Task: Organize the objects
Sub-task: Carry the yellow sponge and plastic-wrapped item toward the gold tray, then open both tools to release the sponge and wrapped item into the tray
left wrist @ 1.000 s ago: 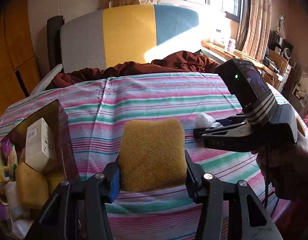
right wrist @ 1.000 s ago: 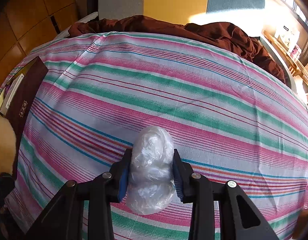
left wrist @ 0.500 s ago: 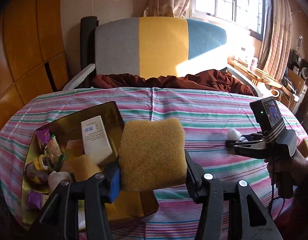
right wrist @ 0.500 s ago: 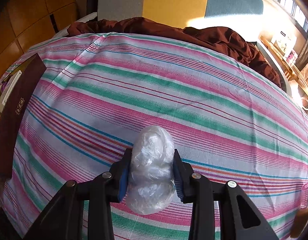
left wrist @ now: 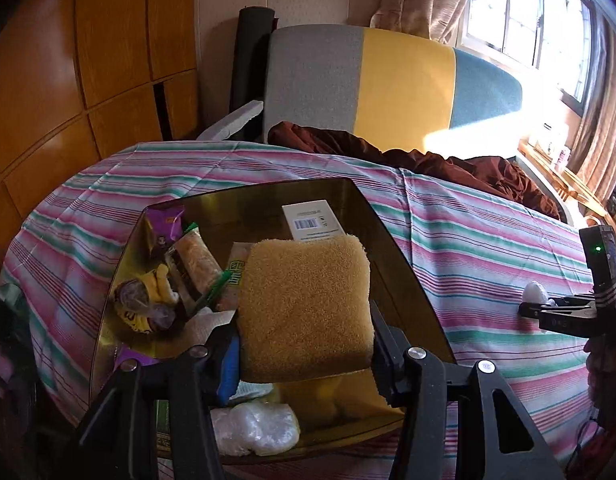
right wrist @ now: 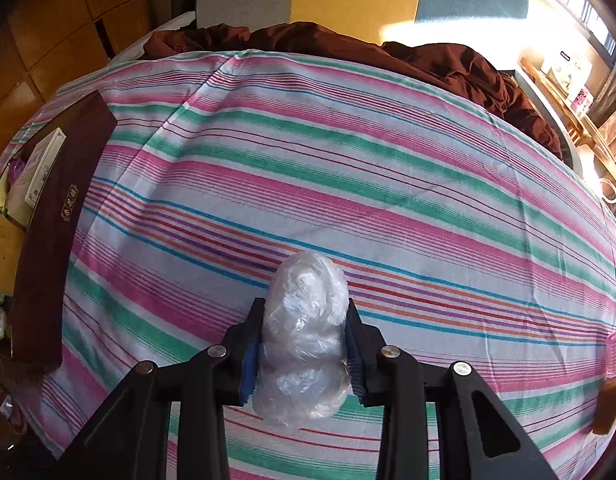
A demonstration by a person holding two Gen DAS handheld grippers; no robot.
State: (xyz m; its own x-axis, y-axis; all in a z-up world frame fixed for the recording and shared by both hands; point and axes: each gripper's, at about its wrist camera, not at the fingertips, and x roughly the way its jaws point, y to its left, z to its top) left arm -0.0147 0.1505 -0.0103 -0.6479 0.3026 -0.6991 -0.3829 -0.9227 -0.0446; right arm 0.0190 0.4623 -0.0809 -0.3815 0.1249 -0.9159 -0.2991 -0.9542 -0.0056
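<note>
while over the box [left wrist: 392,240], sponge [left wrist: 304,304] clamped

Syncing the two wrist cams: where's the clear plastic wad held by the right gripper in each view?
Left wrist view: plastic wad, small, far right edge, in the right gripper.
Right wrist view: plastic wad, bottom centre, clamped between the fingers.
Shared landmark: gold box on the striped cloth; its dark red wall at left.
</note>
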